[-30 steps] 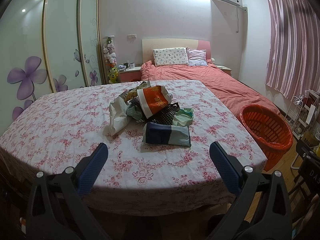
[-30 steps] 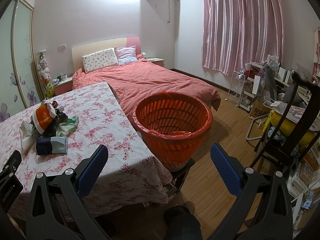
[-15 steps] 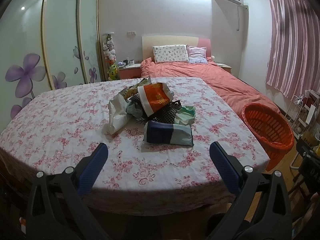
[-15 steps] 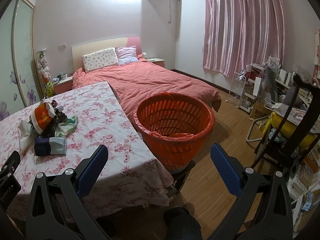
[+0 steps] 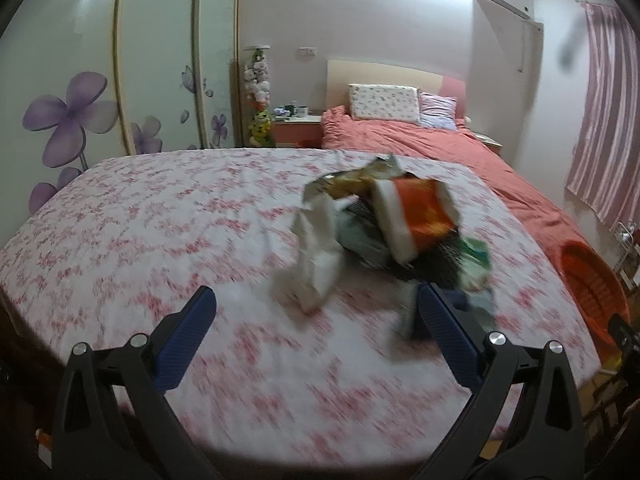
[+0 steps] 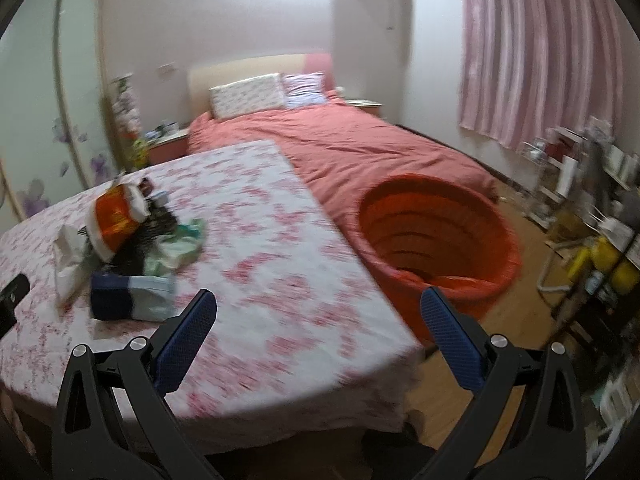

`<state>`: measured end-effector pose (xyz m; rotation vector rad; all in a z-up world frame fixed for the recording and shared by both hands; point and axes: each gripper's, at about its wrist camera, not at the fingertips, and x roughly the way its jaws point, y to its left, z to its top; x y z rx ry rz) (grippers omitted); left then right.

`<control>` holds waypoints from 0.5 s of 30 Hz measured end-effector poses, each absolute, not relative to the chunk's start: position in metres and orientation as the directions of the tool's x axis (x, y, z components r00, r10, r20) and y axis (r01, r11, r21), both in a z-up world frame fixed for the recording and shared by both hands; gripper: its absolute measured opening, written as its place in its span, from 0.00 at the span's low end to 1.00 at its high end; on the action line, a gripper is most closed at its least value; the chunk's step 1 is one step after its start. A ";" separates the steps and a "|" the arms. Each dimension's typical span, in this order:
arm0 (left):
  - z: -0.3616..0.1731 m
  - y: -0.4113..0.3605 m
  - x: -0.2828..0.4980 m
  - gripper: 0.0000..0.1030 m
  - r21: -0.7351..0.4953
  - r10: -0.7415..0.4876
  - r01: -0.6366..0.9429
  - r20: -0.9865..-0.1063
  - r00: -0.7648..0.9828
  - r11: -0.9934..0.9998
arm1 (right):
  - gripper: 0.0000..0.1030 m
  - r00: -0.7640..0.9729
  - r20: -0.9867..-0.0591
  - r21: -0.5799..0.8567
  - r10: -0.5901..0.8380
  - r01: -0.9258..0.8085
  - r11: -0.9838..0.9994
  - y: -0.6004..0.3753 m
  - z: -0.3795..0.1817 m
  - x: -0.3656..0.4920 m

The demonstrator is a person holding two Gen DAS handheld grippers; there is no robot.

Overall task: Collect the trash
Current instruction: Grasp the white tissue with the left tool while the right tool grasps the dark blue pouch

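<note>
A pile of trash lies on the flowered tablecloth [image 5: 160, 240]: an orange and white bag [image 5: 420, 216], a white crumpled bag [image 5: 316, 256], a green wrapper [image 5: 476, 260] and a dark blue and pale packet [image 6: 128, 296]. My left gripper [image 5: 316, 320] is open and empty, low over the cloth just in front of the white bag. My right gripper [image 6: 318, 320] is open and empty above the table's right edge. The orange basket [image 6: 436, 236] stands on the floor right of the table. The pile also shows in the right wrist view [image 6: 116, 220].
A bed with a red cover [image 6: 360, 148] lies behind the table. A wardrobe with flower doors [image 5: 80, 80] is on the left. Pink curtains [image 6: 532, 48], a rack and chairs with clutter [image 6: 592, 216] fill the right side.
My left gripper has moved forward and left toward the trash pile, which now looks much closer. My right gripper has swung left toward the table. Both views are blurred by motion.
</note>
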<state>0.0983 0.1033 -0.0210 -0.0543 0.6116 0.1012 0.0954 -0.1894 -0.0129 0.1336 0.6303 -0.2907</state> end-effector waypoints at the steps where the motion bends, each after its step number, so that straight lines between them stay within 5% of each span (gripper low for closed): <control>1: -0.022 0.108 0.105 0.96 -0.025 0.078 -0.112 -0.578 0.812 0.993 | 0.98 0.774 -0.598 0.035 -0.211 0.288 0.957 -0.184 -0.014 0.101; 8: -0.034 0.125 0.153 0.96 -0.022 0.074 -0.110 -0.609 0.790 0.994 | 0.95 0.770 -0.638 0.102 -0.012 0.099 0.990 -0.138 -0.026 0.145; 15: -0.049 0.124 0.194 0.91 -0.023 0.041 -0.074 -0.649 0.759 0.997 | 0.94 0.725 -0.688 0.093 0.031 0.046 0.995 -0.115 -0.046 0.169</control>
